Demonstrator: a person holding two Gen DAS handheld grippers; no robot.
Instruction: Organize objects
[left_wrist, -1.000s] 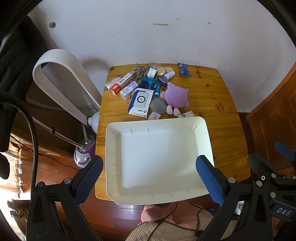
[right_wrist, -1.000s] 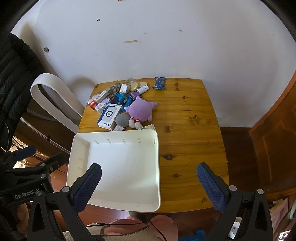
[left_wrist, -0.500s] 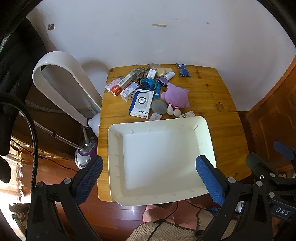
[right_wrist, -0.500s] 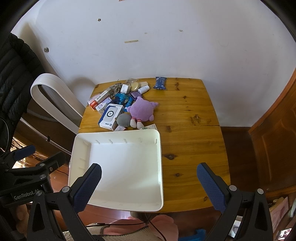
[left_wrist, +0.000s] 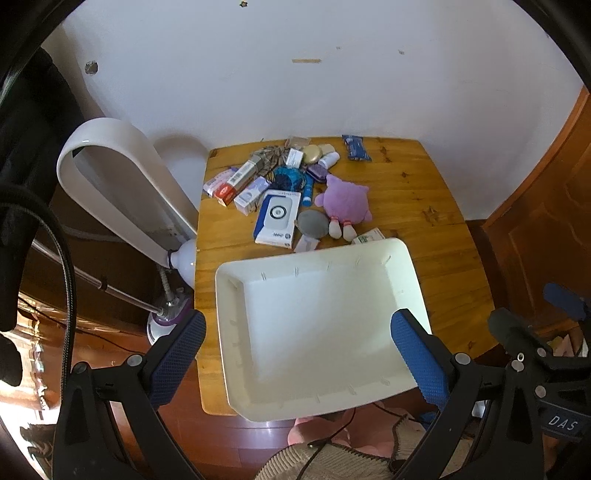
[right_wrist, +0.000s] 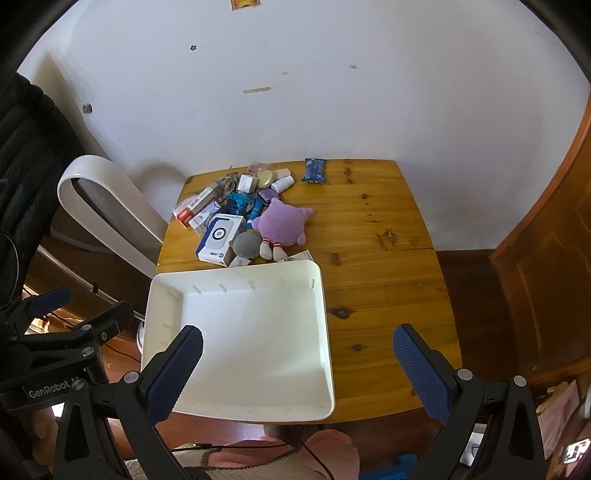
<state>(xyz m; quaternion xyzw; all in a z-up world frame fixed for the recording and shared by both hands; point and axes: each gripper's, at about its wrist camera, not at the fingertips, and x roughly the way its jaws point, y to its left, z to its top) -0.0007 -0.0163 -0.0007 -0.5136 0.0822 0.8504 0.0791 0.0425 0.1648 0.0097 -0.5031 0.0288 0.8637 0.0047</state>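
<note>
An empty white tray (left_wrist: 236, 332) (right_wrist: 327, 332) lies on the near left part of a wooden table (left_wrist: 436, 229) (right_wrist: 376, 258). Behind it is a pile of small things: a purple plush toy (left_wrist: 347, 201) (right_wrist: 282, 221), a grey round pouch (left_wrist: 312, 223) (right_wrist: 246, 244), a blue and white box (left_wrist: 277, 218) (right_wrist: 219, 234), toothpaste boxes (left_wrist: 231, 182) (right_wrist: 194, 206) and a blue packet (left_wrist: 355, 147) (right_wrist: 314, 170). My left gripper (left_wrist: 299, 362) is open, high above the tray's near part. My right gripper (right_wrist: 297, 369) is open, above the tray's right edge.
A white ironing board (left_wrist: 122, 184) (right_wrist: 107, 206) and a garment steamer base (left_wrist: 166, 317) stand left of the table. A white wall is behind it. A wooden door (right_wrist: 546, 236) is at the right. The person's knees (left_wrist: 332, 432) show below the table's near edge.
Both grippers have tilted up and drawn back a little, so the table and tray sit lower in both views. Nothing on the table has moved.
</note>
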